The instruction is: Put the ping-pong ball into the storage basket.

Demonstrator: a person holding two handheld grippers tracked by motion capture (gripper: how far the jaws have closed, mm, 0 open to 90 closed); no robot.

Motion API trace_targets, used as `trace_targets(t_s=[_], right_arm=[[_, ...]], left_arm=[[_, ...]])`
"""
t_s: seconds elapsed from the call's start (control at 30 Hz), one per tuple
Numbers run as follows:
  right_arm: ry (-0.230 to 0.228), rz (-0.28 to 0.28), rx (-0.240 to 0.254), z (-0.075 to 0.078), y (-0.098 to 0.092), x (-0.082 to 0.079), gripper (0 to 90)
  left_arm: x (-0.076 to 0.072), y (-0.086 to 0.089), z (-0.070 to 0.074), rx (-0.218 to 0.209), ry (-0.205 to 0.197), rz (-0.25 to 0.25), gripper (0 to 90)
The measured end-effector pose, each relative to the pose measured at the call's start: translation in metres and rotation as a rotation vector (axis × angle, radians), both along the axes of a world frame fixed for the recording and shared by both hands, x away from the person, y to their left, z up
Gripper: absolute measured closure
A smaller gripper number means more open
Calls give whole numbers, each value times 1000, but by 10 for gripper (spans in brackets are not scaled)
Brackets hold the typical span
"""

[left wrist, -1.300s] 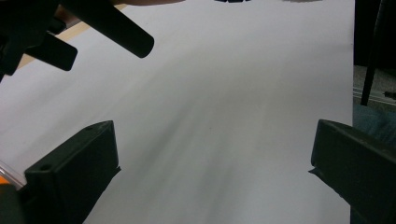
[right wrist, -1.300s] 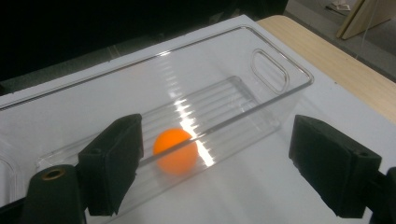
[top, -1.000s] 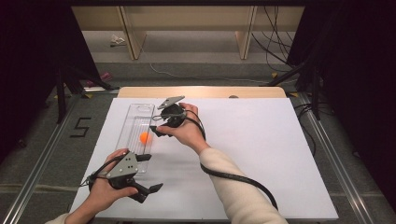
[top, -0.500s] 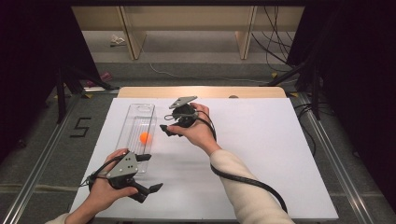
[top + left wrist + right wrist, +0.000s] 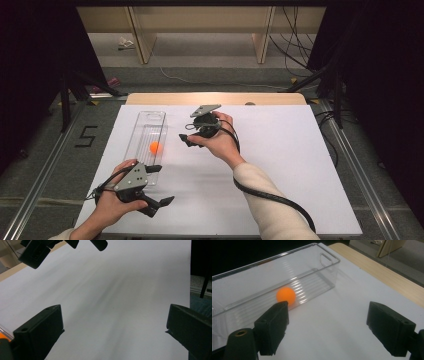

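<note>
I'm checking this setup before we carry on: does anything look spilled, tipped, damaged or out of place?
Nothing stands out. The orange ball sits inside the clear bin, which stands upright on the white table. Both the left gripper and the right gripper are open and empty.

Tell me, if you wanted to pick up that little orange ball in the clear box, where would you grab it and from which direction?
I would come straight down from above. The orange ball lies on the floor of the clear box, whose open top is the only free way in; its walls block any approach from the side. Being round, it is probably best pinched across its widest middle, with the tongs spread along the box's length, where there is room.
</note>
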State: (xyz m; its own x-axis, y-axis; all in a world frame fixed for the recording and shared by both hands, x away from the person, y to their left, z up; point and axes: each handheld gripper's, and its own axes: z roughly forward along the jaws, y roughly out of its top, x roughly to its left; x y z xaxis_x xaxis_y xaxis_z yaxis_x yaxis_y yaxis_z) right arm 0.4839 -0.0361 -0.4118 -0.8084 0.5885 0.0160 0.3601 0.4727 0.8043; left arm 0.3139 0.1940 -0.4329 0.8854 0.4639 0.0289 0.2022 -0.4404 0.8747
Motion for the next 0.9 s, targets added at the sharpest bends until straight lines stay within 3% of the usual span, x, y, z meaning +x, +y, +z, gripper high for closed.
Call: trace_targets(t_s=[0.9], right_arm=[[-8, -56, 16, 3, -44, -8, 190]], left_arm=[[0, 0, 0, -2, 0, 6, 4]])
